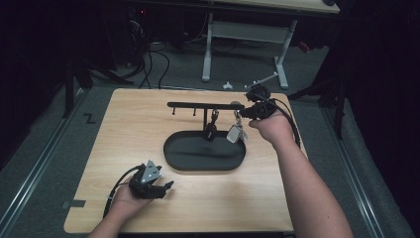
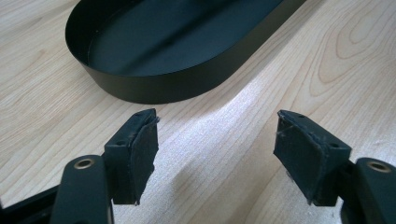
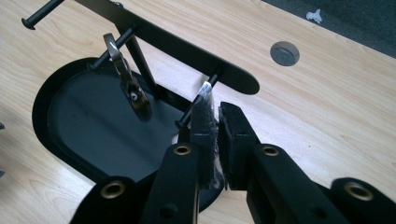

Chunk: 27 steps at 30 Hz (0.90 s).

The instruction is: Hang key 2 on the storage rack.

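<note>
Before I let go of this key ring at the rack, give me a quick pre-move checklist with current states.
1. Right gripper closed on the key ring: ok, jaws nearly together with the ring pinched between them.
2. Ring seated over the end peg: cannot tell, the jaws hide the contact.
3. White tag hanging free over the tray: ok.
4. Neighbouring dark key fob undisturbed on its own peg: ok.
5. Left gripper out of the way: ok, jaws open and empty over bare table beside the tray.
6. Rack bar level: ok.
</note>
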Each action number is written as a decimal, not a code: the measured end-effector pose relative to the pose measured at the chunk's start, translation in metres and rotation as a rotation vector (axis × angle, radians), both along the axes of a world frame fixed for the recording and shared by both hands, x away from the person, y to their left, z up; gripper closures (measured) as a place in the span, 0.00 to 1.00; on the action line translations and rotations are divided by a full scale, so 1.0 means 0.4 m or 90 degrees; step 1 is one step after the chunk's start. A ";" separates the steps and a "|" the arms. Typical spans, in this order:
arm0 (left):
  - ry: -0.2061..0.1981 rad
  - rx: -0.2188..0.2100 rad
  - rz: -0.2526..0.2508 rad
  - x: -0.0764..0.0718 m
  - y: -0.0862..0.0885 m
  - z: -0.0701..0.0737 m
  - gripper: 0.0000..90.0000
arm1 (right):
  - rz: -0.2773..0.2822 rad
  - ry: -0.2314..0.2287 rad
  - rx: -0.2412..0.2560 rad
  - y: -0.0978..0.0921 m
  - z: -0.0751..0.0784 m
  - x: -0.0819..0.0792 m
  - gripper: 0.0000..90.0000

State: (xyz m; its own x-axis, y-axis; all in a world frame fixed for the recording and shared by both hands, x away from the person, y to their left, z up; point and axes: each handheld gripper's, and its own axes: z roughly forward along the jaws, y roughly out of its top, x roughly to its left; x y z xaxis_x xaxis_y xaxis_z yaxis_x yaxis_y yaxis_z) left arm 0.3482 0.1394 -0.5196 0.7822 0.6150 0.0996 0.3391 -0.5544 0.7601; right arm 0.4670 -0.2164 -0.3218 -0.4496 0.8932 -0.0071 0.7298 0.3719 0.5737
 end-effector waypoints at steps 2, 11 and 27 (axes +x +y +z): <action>-0.001 0.001 0.001 0.000 0.000 0.000 0.34 | -0.003 0.000 0.001 -0.002 0.001 -0.001 0.93; -0.005 -0.002 0.002 -0.001 -0.002 0.000 0.34 | -0.011 0.003 0.003 -0.022 0.001 -0.014 0.91; -0.009 -0.002 0.008 -0.003 0.002 0.002 0.34 | -0.019 0.007 0.005 -0.039 -0.011 -0.032 0.89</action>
